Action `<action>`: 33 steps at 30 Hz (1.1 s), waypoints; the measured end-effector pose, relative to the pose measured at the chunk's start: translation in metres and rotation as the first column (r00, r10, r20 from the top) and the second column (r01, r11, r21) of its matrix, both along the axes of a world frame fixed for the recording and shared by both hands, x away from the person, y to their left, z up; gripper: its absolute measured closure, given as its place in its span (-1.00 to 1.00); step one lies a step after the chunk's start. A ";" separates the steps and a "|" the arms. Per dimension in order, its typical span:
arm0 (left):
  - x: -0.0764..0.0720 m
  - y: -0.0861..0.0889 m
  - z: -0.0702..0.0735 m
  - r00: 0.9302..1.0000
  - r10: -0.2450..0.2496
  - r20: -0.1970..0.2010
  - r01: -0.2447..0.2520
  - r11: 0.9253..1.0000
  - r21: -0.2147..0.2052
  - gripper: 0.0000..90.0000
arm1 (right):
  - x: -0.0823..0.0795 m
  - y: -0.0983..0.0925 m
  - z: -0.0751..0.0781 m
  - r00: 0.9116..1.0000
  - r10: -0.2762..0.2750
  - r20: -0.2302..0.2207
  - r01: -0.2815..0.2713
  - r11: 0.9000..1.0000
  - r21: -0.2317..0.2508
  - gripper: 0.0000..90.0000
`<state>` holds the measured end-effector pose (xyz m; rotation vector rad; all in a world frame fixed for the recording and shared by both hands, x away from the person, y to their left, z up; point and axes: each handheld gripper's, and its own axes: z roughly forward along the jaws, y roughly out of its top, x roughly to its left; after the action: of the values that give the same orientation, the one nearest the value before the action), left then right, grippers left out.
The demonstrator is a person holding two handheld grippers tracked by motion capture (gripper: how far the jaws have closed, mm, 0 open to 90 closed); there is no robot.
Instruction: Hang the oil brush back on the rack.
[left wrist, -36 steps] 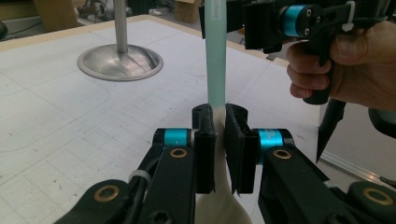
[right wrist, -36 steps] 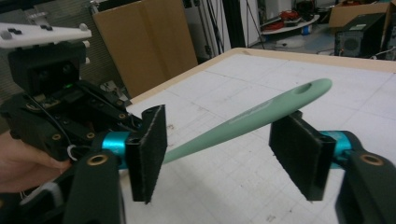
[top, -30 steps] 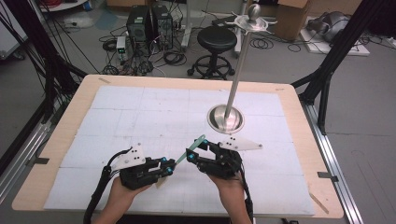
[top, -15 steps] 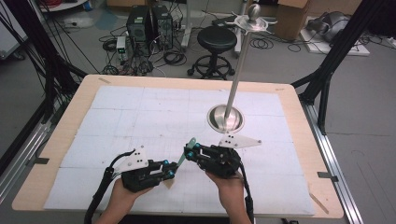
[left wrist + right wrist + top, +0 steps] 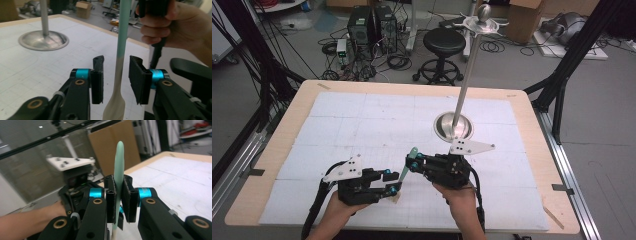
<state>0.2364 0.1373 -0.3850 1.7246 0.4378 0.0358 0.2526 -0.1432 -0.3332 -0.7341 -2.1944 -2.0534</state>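
The right gripper clenches its jaws on a slim mint-green, cream-ended spatula; the left gripper stands released around its cream end above the desk.

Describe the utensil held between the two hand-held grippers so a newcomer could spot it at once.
On the white mat of the table, look in front of the steel stand, between the person's hands. The spatula slants there, gripped by the right hand-held gripper, its lower end between the open jaws of the left hand-held gripper. Its mint-green handle with a cream blade sets it apart.
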 end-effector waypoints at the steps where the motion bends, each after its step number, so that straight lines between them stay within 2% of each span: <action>1: 0.000 0.001 0.000 1.000 -0.021 -0.009 0.021 1.000 -0.008 0.34 | 0.001 0.000 0.001 1.000 0.014 0.009 -0.014 1.000 -0.004 0.86; 6: -0.001 -0.001 -0.002 0.996 -0.092 -0.011 0.092 0.996 -0.001 0.38 | 0.007 0.001 0.002 0.990 0.129 0.059 -0.130 0.991 0.015 0.86; 9: -0.003 -0.001 -0.002 0.994 -0.111 0.009 0.111 0.994 0.002 0.58 | 0.010 0.003 0.002 0.982 0.176 0.070 -0.178 0.984 0.018 0.86; 12: -0.004 -0.001 -0.002 0.994 -0.108 0.024 0.108 0.994 0.001 0.85 | 0.012 0.004 0.002 0.973 0.216 0.077 -0.219 0.975 0.033 0.86; 13: -0.004 0.000 -0.002 0.994 -0.111 0.026 0.111 0.994 0.002 0.86 | 0.012 0.004 0.002 0.972 0.223 0.081 -0.226 0.973 0.037 0.86; 15: -0.004 0.000 -0.001 0.994 -0.104 0.035 0.104 0.995 0.001 0.87 | 0.010 0.004 0.002 0.972 0.218 0.089 -0.222 0.974 0.040 0.84; 16: -0.005 0.000 -0.001 0.995 -0.095 0.032 0.095 0.996 -0.003 0.87 | 0.010 0.004 0.002 0.975 0.206 0.089 -0.210 0.977 0.041 0.77; 17: -0.005 0.000 -0.001 0.995 -0.089 0.037 0.089 0.996 -0.005 0.87 | 0.009 0.004 0.002 0.979 0.184 0.088 -0.189 0.981 0.050 0.49; 18: -0.005 0.000 -0.001 0.996 -0.076 0.035 0.077 0.997 -0.019 0.87 | 0.008 0.004 0.002 0.983 0.169 0.077 -0.174 0.983 0.064 0.35; 20: -0.006 0.000 -0.001 0.998 -0.055 0.032 0.057 0.998 -0.038 0.87 | 0.007 0.003 0.001 0.987 0.134 0.084 -0.140 0.988 0.071 0.27; 23: -0.005 -0.001 -0.001 0.998 -0.047 0.034 0.048 0.998 -0.050 0.87 | 0.004 0.005 -0.001 0.989 0.121 0.091 -0.128 0.989 0.074 0.30; 25: -0.005 -0.003 -0.002 0.998 -0.049 0.029 0.051 0.997 -0.061 0.87 | 0.003 0.007 -0.001 0.988 0.115 0.098 -0.122 0.990 0.069 0.44; 28: -0.005 -0.004 -0.002 0.998 -0.051 0.032 0.053 0.997 -0.063 0.87 | 0.003 0.007 -0.001 0.987 0.117 0.112 -0.125 0.990 0.067 0.81; 30: -0.005 -0.003 -0.002 0.999 -0.042 0.032 0.044 0.997 -0.062 0.85 | 0.004 0.007 -0.001 0.987 0.123 0.103 -0.131 0.989 0.076 0.85; 31: -0.003 -0.002 -0.001 0.999 -0.028 0.024 0.029 0.998 -0.061 0.75 | 0.004 0.007 0.000 0.988 0.122 0.097 -0.129 0.989 0.071 0.85; 32: -0.002 0.000 -0.001 1.000 -0.020 0.011 0.021 0.998 -0.060 0.56 | 0.005 0.006 0.001 0.989 0.102 0.105 -0.108 0.992 0.058 0.85; 33: -0.001 0.003 -0.001 1.000 -0.006 0.010 0.007 0.998 -0.057 0.48 | 0.006 0.004 0.002 0.991 0.093 0.100 -0.099 0.994 0.053 0.85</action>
<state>0.2351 0.1400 -0.3856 1.6695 0.4225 0.0267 0.2584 -0.1388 -0.3307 -0.5229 -2.1628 -2.1372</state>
